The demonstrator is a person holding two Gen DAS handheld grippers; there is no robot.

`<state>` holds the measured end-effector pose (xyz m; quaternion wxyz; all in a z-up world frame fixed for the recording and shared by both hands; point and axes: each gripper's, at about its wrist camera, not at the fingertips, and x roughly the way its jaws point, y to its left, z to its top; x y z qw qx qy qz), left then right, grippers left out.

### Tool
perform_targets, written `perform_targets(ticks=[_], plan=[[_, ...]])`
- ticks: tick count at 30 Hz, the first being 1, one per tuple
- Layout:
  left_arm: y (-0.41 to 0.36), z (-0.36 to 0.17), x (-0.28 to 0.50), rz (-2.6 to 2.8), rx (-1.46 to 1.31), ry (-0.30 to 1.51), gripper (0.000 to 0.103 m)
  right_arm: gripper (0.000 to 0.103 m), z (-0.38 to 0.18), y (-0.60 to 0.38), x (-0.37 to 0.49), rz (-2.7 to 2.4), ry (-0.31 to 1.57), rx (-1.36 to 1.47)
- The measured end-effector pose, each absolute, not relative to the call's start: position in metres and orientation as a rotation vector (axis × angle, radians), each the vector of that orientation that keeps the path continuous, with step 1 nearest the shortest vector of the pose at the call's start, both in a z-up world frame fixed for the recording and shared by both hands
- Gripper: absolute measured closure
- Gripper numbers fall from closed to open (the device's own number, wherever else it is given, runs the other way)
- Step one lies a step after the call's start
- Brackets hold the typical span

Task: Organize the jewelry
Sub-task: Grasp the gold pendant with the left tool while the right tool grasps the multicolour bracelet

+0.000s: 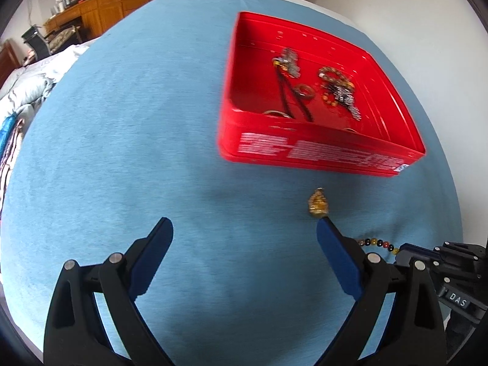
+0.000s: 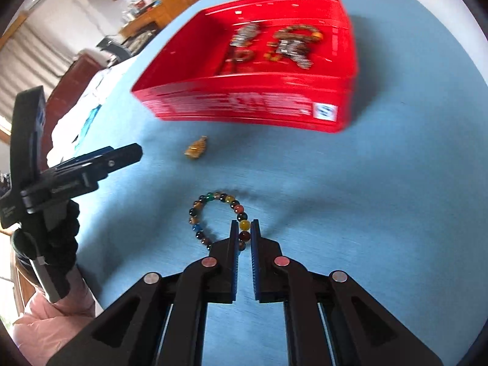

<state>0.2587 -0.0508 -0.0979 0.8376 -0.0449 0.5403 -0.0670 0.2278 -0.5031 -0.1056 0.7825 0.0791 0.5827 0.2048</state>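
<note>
A red box (image 1: 320, 155) (image 2: 244, 103) sits on the blue cloth and holds several bracelets and chains (image 1: 335, 87) (image 2: 292, 45). A small amber pendant (image 1: 318, 204) (image 2: 195, 150) lies on the cloth in front of the box. My right gripper (image 2: 244, 228) is shut on a multicoloured bead bracelet (image 2: 213, 216), gripping its right side at the cloth. The bracelet's beads (image 1: 376, 243) also show in the left wrist view beside the right gripper (image 1: 405, 248). My left gripper (image 1: 244, 228) is open and empty, its right fingertip just below the pendant; it also shows in the right wrist view (image 2: 128, 152).
The blue cloth (image 1: 137, 152) covers a rounded table. Bedding (image 1: 27, 91) lies off the left edge. Wooden cabinets and a cluttered desk (image 1: 76, 9) stand behind. A person's pink sleeve (image 2: 55, 320) is at the lower left of the right wrist view.
</note>
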Motion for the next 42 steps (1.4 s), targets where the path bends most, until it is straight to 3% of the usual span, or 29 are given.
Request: perform_targets(ticks=[4, 8, 19, 39, 42], plan=[[-0.077, -0.103, 0.268, -0.198, -0.086, 1.159, 0.011, 0.096, -0.112, -0.52, 0.226, 0.413, 1.261, 0.191], [-0.1, -0.113, 0.277, -0.251, -0.064, 1.206, 0.042, 0.096, -0.119, -0.53, 0.227, 0.404, 1.268, 0.211], [-0.127, -0.129, 0.291, -0.268, 0.018, 1.246, 0.087, 0.096, -0.129, -0.533, 0.232, 0.426, 1.28, 0.231], [-0.094, -0.116, 0.254, -0.298, -0.03, 1.226, 0.09, 0.09, -0.113, -0.498, 0.22, 0.486, 1.275, 0.16], [-0.088, -0.113, 0.244, -0.296, -0.03, 1.221, 0.09, 0.082, -0.117, -0.486, 0.221, 0.491, 1.294, 0.137]])
